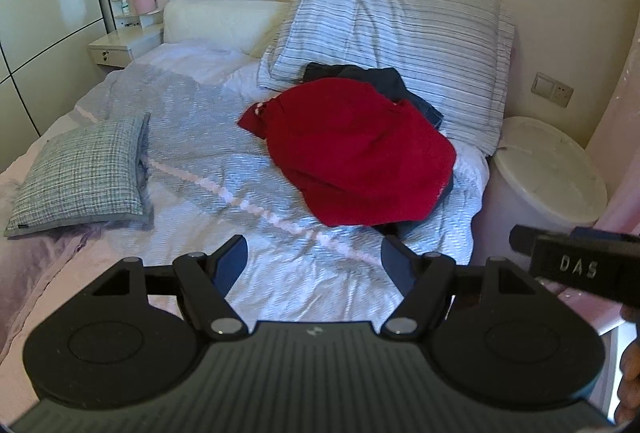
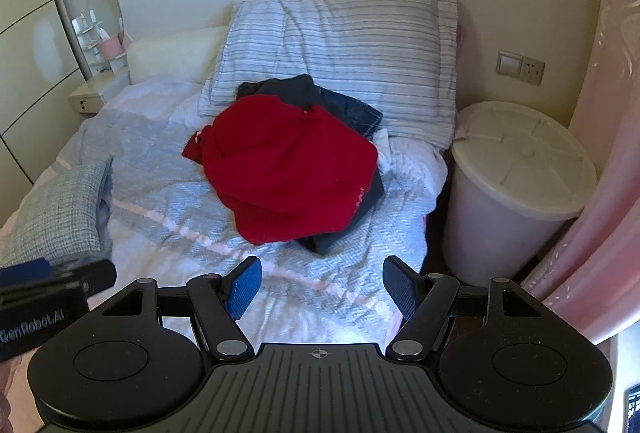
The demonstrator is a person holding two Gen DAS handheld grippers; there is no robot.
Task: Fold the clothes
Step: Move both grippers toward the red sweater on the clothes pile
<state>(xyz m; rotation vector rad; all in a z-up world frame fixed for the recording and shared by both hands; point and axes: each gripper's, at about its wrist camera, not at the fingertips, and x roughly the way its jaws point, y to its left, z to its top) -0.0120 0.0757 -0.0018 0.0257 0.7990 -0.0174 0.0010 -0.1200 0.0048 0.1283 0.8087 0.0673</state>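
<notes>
The left gripper (image 1: 314, 265) has its jaws spread wide and empty; the red sweater (image 1: 356, 153) lies on the bed (image 1: 200, 153) ahead, slightly right. The right gripper (image 2: 322, 287) likewise gapes empty, the sweater ahead, slightly left.

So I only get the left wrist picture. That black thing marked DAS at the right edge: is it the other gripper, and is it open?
Observer: Yes. The right gripper is open, its blue pads apart with nothing between.
Operator: Any name on mine?
Observer: The left gripper reads GenRobot.AI on its side, seen from the right wrist.
Operator: And the white tub?
Observer: The white bin shows its side wall down to its base, lid on.
</notes>
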